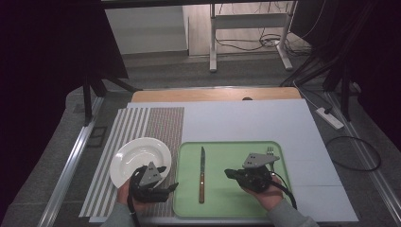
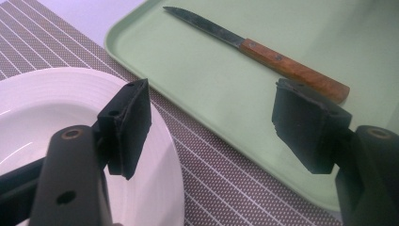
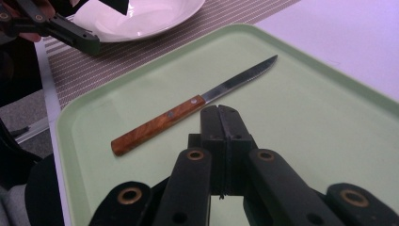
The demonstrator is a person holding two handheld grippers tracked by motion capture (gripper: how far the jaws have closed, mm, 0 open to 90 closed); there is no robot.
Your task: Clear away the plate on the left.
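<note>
A knife (image 1: 202,175) with a wooden handle and a dark blade lies lengthwise on the green tray (image 1: 236,156), blade pointing away from me. A white plate (image 1: 140,161) rests on the striped placemat (image 1: 142,123) to the tray's left. My left gripper (image 1: 166,178) hovers at the plate's near right rim, open and empty; its view shows the plate (image 2: 56,108), the tray (image 2: 211,84) and the knife (image 2: 263,49) beyond the spread jaws (image 2: 219,125). My right gripper (image 1: 228,173) is over the tray right of the knife, shut on nothing (image 3: 220,113), its tips just short of the knife handle (image 3: 155,127).
A fork (image 1: 270,151) lies at the tray's far right corner. Tray and placemat sit on a pale board (image 1: 246,118) over the wooden table. A power strip (image 1: 329,118) and cables lie on the floor to the right. The left gripper (image 3: 61,28) shows near the plate (image 3: 141,14).
</note>
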